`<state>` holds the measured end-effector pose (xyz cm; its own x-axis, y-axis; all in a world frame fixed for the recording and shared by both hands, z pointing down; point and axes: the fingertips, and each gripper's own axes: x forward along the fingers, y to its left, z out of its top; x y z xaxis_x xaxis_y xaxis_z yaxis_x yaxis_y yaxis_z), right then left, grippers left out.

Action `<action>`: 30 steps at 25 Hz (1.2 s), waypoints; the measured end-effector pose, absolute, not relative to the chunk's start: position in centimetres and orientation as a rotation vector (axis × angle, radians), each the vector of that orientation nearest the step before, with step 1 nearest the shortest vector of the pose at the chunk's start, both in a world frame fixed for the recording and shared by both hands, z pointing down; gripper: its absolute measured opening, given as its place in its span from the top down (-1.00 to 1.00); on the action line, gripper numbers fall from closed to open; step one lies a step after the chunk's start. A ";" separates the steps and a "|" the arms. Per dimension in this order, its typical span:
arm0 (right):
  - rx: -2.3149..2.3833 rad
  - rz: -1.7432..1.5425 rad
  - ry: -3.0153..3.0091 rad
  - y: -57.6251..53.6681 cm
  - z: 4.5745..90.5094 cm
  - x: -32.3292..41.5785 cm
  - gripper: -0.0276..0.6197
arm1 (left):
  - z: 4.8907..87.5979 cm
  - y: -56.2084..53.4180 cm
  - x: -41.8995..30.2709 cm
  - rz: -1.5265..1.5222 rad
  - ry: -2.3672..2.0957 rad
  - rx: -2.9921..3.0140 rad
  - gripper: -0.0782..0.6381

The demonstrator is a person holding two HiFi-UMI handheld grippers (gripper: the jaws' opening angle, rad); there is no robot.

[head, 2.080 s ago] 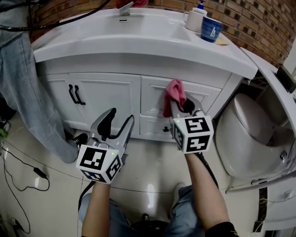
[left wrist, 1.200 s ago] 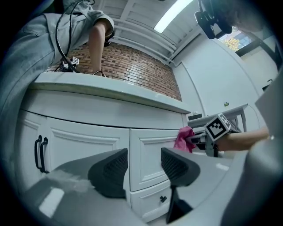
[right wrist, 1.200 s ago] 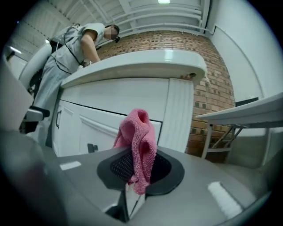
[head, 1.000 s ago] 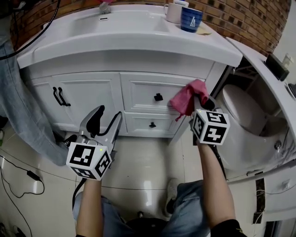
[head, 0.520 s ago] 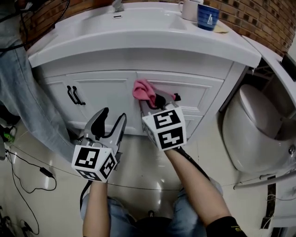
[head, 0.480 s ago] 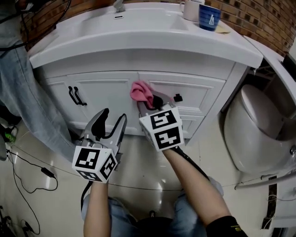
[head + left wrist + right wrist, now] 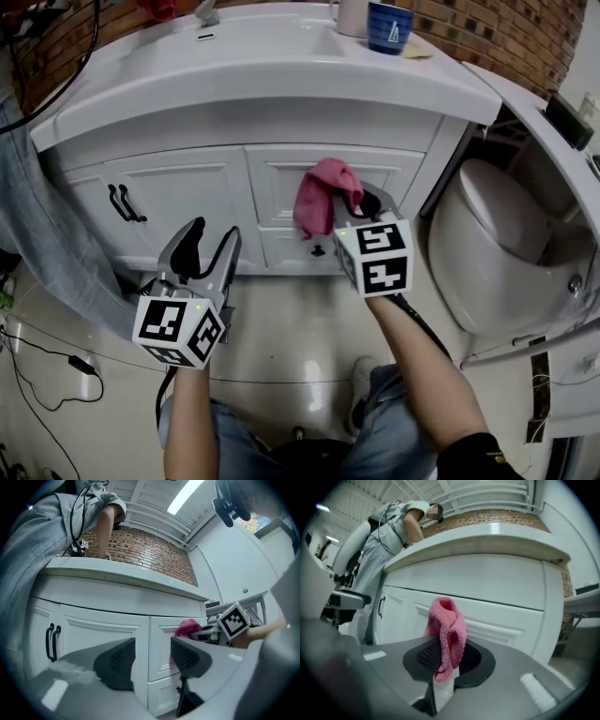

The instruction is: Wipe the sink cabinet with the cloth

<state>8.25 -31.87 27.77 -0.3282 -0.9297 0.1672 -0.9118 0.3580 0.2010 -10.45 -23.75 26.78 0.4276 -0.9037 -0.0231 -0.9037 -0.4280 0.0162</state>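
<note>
Your right gripper has its fingers closed on a pink cloth, which bunches up above the fingertips and hangs down in a loose fold on their left side. You are holding it up against the upper drawer front on the right half of the white sink cabinet; the cloth lies over the middle of that drawer panel, though no view makes clear whether it is pressing on the surface or sitting just in front of it. Your left gripper is lower and to the left, in front of the cabinet door and apart from it, with its fingers spread fairly wide and nothing between them; through the gap its own view shows only the white cabinet front. Two black handles sit side by side on the left doors. Above, the white bench with the sink basin carries a blue cup and a white mug near its back right corner, close to the brick wall. A white toilet stands just right of the cabinet. A person in jeans stands at the cabinet's left end on the pale tiled floor.
</note>
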 end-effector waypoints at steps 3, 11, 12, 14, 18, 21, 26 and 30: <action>1.836 -0.110 -2.222 -31.5 27.2 16.0 0.75 | 26.0 -23.3 -9.6 -0.071 -1.666 2.673 0.13; 2.029 0.122 -2.139 -30.9 29.1 23.3 0.75 | 25.0 -22.1 -9.5 -0.121 -1.685 2.674 0.13; 2.004 0.154 -2.181 -30.7 29.3 22.1 0.75 | 25.0 -22.1 -9.6 -0.117 -1.692 2.675 0.13; 1.880 0.182 -2.297 -30.1 29.6 17.5 0.75 | 25.2 -22.3 -10.0 -0.101 -1.702 2.671 0.13; 1.528 0.088 -2.502 -28.8 30.1 4.5 0.75 | 25.3 -22.9 -11.5 -0.097 -1.744 2.641 0.13; 1.337 0.057 -2.612 -28.7 30.3 -3.3 0.75 | 24.8 -22.9 -13.5 -0.127 -1.807 2.600 0.13; 1.204 -0.098 -2.577 -30.4 32.3 -8.4 0.75 | 24.5 -22.2 -14.9 -0.144 -1.840 2.562 0.13; 1.401 -0.203 -2.409 -31.2 32.2 -2.1 0.75 | 24.2 -22.2 -14.3 -0.142 -1.812 2.590 0.13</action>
<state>-2.08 -31.19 32.24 -0.4525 -0.8634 0.2233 -0.8139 0.5021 0.2922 -14.29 -22.16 24.25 0.3403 -0.9364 -0.0863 -0.9384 -0.3440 0.0327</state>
